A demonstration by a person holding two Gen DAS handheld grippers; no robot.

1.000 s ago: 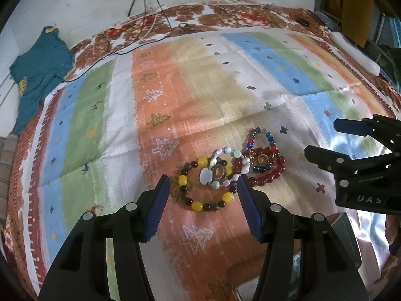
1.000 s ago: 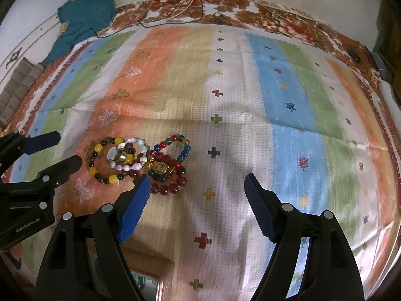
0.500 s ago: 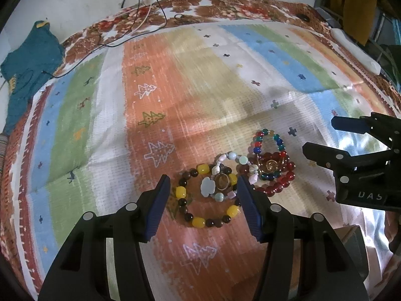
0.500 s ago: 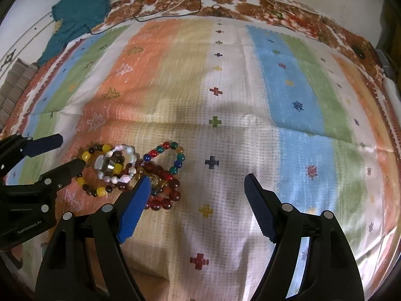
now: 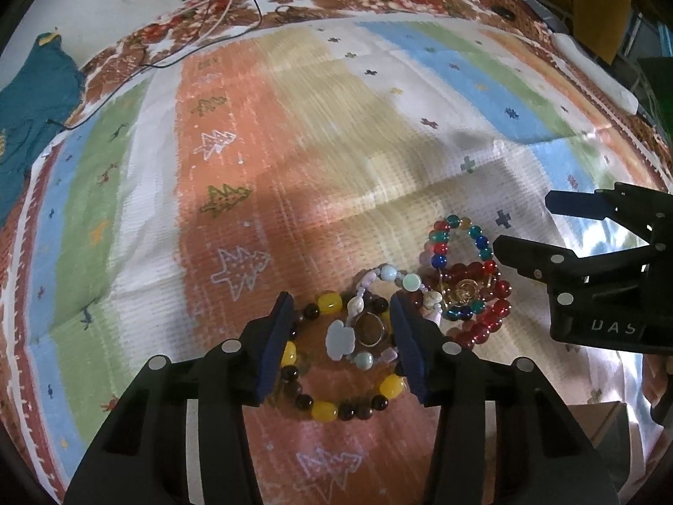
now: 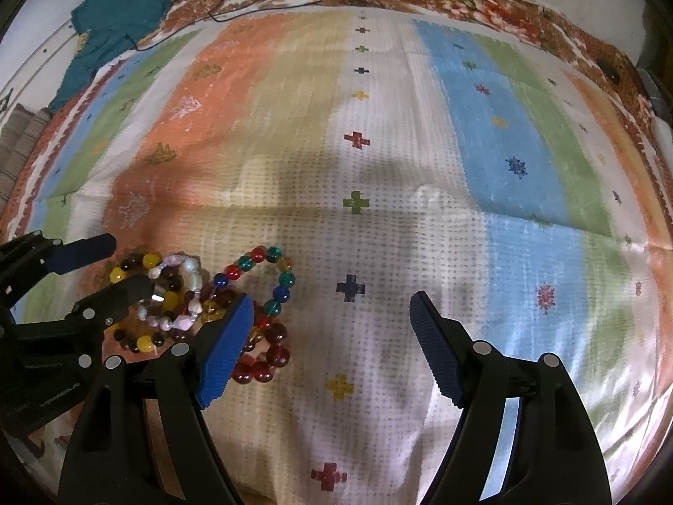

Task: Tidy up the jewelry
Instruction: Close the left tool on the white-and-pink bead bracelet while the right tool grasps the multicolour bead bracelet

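Note:
A heap of jewelry lies on the striped blanket (image 5: 260, 176). My left gripper (image 5: 341, 301) hangs low over it, its jaws closing. Between them are a pale cloud-shaped charm (image 5: 340, 336), a metal ring (image 5: 370, 330) and part of a pastel bead bracelet (image 5: 389, 271). The pads do not press on any of these. A yellow-and-dark bead bracelet (image 5: 324, 410) circles them. To the right lie a multicolour bracelet (image 5: 452, 223), a red bead bracelet (image 5: 483, 328) and a gold wire piece (image 5: 462, 290). My right gripper (image 6: 332, 301) stands open over bare blanket, the red beads (image 6: 269, 357) beside its left finger.
A teal garment (image 6: 117, 12) lies at the blanket's far left corner, with black cables (image 5: 218, 38) trailing across the far edge. A long white object (image 5: 597, 71) sits at the far right edge. A cardboard box corner (image 5: 605, 425) shows under the right gripper.
Both grippers have sunk closer to the blanket and the jewelry. The left jaws have narrowed around the charm and ring. The right jaws keep their width.

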